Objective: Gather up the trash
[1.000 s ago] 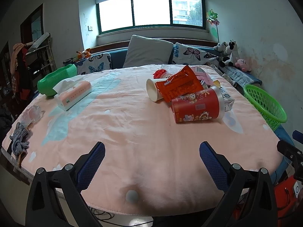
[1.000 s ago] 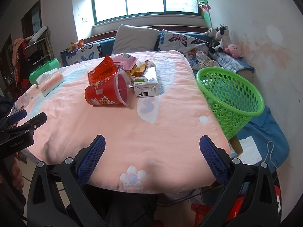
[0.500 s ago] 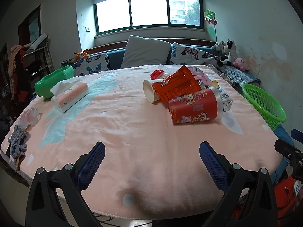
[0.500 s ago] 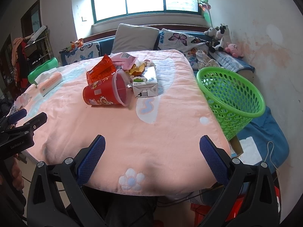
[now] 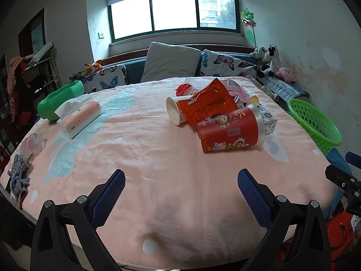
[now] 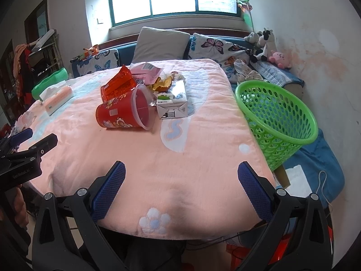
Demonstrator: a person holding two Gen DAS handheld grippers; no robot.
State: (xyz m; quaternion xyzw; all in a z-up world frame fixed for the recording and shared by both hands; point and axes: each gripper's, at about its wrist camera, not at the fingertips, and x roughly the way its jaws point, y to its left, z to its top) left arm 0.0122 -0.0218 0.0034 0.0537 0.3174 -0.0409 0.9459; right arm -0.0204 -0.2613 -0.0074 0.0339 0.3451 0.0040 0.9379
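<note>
Both claws hang wide and empty over the near edge of the pink blanket [image 5: 158,158]: the left gripper [image 5: 180,194] and the right gripper [image 6: 181,187]. Further in, a red cup [image 6: 121,113] lies on its side, its mouth beside a white carton [image 6: 172,101], with an orange wrapper [image 5: 209,103] and a paper cup [image 5: 174,110] behind. A green basket [image 6: 277,117] stands off the table's right edge

cup [image 5: 229,131]: red | basket [image 6: 276,117]: green | blanket [image 5: 158,158]: pink
</note>
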